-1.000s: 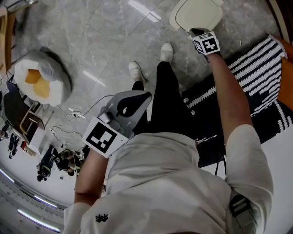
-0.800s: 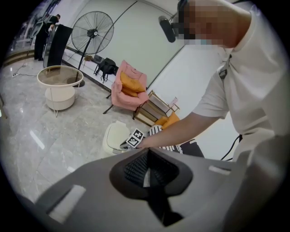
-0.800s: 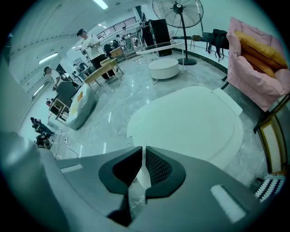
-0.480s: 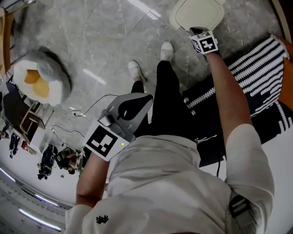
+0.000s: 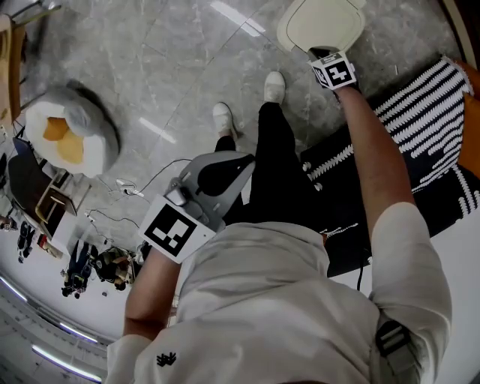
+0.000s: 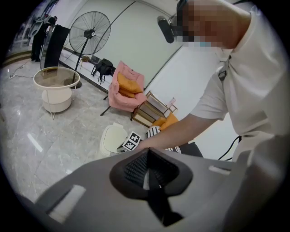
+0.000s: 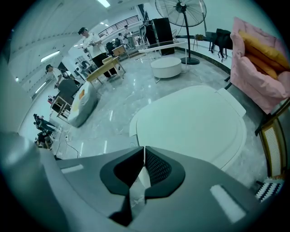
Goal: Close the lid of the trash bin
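The trash bin (image 5: 321, 22) stands on the grey floor at the top of the head view, its cream lid (image 7: 190, 122) lying flat over it. My right gripper (image 5: 316, 51) reaches out at arm's length to the lid's near edge. In the right gripper view its jaws (image 7: 144, 153) are pressed together with nothing between them, just above the lid's rim; contact is not clear. My left gripper (image 5: 238, 161) is held close to my body, jaws together and empty (image 6: 147, 156). From there the bin (image 6: 111, 138) shows small, with the right gripper's marker cube (image 6: 132, 141) beside it.
A fried-egg cushion (image 5: 71, 133) lies at the left and a black-and-white striped rug (image 5: 427, 112) at the right. My white shoes (image 5: 274, 85) stand just before the bin. Cables (image 5: 139, 187) trail on the floor. A pink chair (image 7: 258, 63), fan (image 7: 181, 11) and round table (image 7: 166, 66) stand beyond.
The left gripper has drifted slightly right and up beside my body. The right gripper stays at the lid's near edge, and the lid looks the same.
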Demonstrator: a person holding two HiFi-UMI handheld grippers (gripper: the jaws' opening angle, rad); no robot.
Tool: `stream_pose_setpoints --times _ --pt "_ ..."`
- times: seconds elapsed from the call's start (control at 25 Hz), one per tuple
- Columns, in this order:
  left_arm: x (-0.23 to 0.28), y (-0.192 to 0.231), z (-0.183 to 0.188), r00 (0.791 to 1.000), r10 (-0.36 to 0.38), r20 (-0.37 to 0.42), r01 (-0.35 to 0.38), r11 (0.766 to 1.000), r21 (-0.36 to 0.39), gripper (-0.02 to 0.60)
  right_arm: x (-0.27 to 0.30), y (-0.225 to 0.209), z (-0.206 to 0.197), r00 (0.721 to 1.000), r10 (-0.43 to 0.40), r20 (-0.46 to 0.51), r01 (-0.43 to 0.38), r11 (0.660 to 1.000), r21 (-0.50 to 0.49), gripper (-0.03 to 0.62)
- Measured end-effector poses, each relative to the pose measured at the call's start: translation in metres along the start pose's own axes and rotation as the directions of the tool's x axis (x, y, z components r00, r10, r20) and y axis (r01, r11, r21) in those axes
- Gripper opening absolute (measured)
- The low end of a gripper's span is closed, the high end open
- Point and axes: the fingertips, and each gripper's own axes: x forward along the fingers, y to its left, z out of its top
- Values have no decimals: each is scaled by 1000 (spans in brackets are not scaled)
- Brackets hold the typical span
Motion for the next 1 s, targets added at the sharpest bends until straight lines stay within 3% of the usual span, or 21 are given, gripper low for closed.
stream_pose_setpoints --times 0.32,0.64,0.84,1.0 --pt "-27 -30 5 998 -66 16 64 992 106 57 -50 38 12 997 -36 63 36 999 9 3" --pt "-87 -62 -3 988 -153 33 140 959 245 57 -136 117 19 977 -86 195 70 994 86 3" --pt "-132 -72 -12 975 -203 87 158 917 367 57 -197 192 34 945 -107 308 85 993 84 3" --pt "-157 -72 -27 980 -187 65 140 888 437 57 -245 253 48 914 -105 392 86 994 66 2"
